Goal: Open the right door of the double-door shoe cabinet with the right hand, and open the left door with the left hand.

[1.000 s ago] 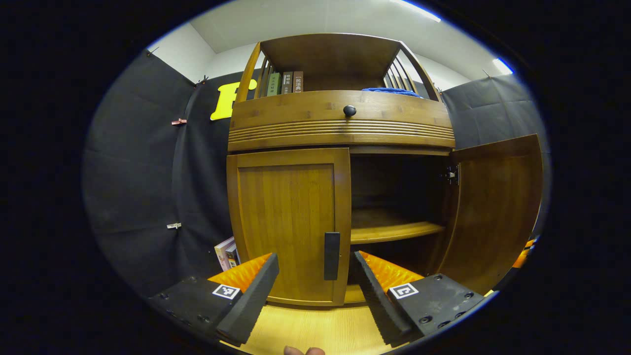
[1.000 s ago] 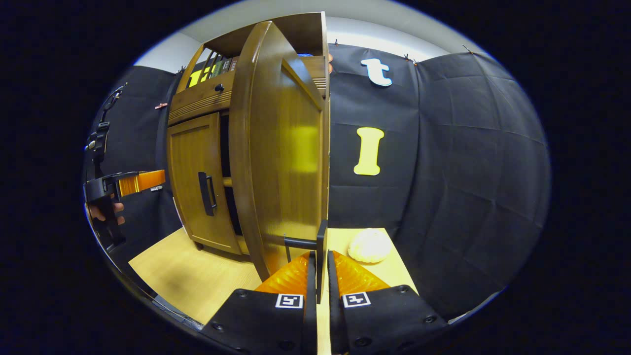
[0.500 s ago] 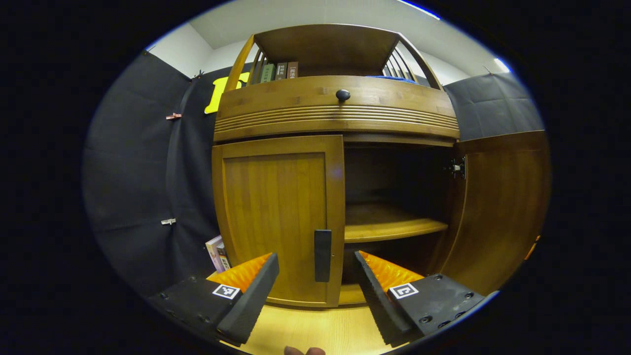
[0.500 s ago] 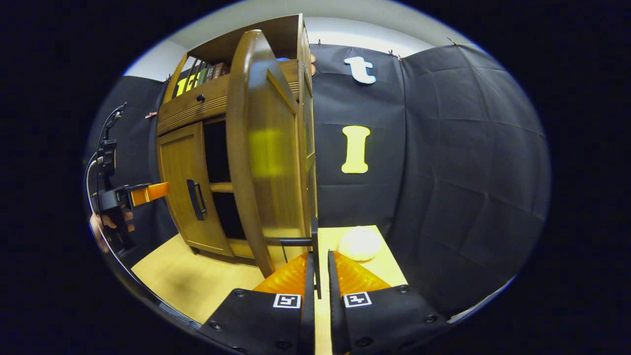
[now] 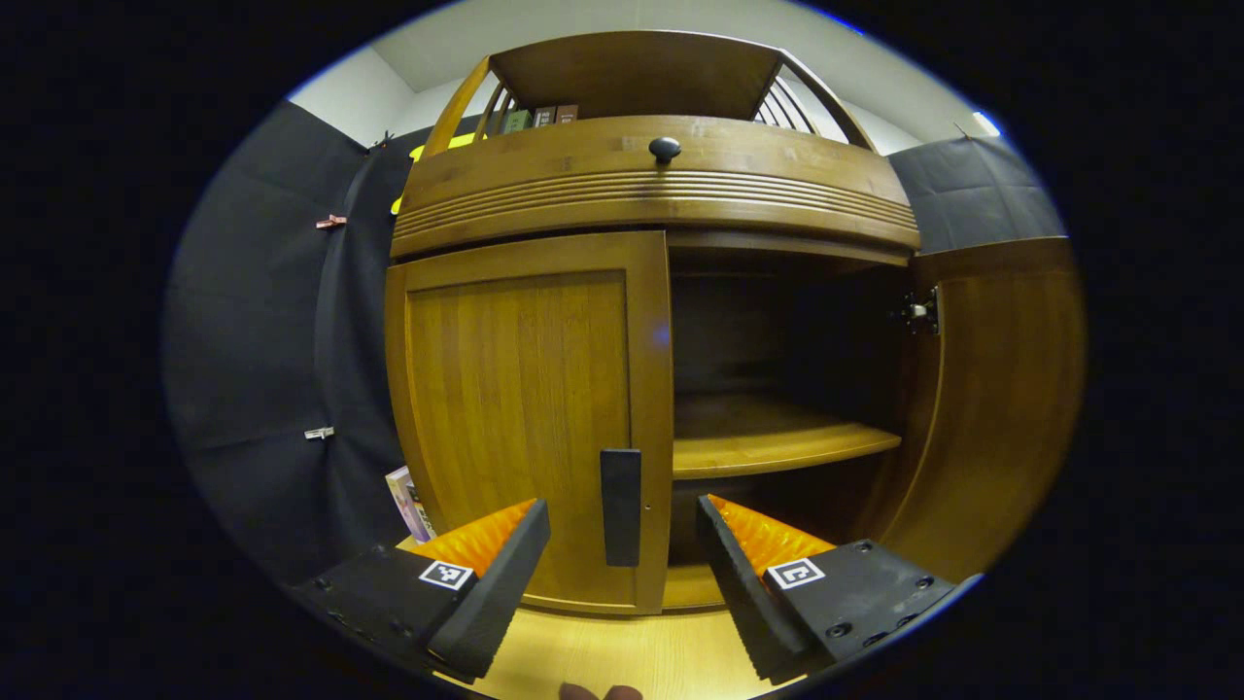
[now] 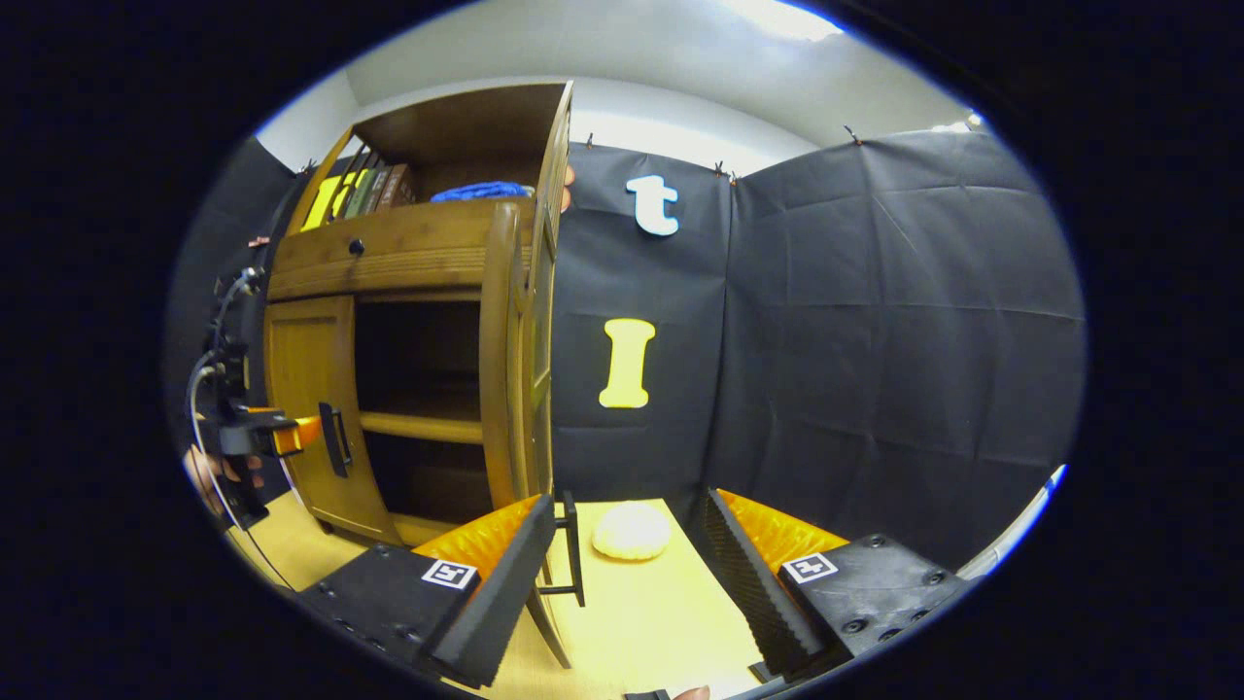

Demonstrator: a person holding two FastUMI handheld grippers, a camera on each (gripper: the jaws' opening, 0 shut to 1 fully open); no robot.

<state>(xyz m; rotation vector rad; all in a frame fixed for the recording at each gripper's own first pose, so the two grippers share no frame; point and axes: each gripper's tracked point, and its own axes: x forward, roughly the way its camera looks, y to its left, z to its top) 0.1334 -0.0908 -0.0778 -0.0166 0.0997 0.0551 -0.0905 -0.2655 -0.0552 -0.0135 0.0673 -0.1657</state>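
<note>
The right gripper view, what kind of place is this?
Likely a staged recording booth, not a home: black cloth walls close in a wooden shoe cabinet standing on a pale wood floor, under a plain white ceiling.

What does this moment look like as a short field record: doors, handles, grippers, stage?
right door: swung wide open
left door: closed
left door handle: black bar, lined up between the open fingers, not gripped
left gripper: open, facing the left door
right gripper: open, beside the right door handle, not gripping it
inside: bare wooden shelf
stage: right door done, left door not yet opened
</note>
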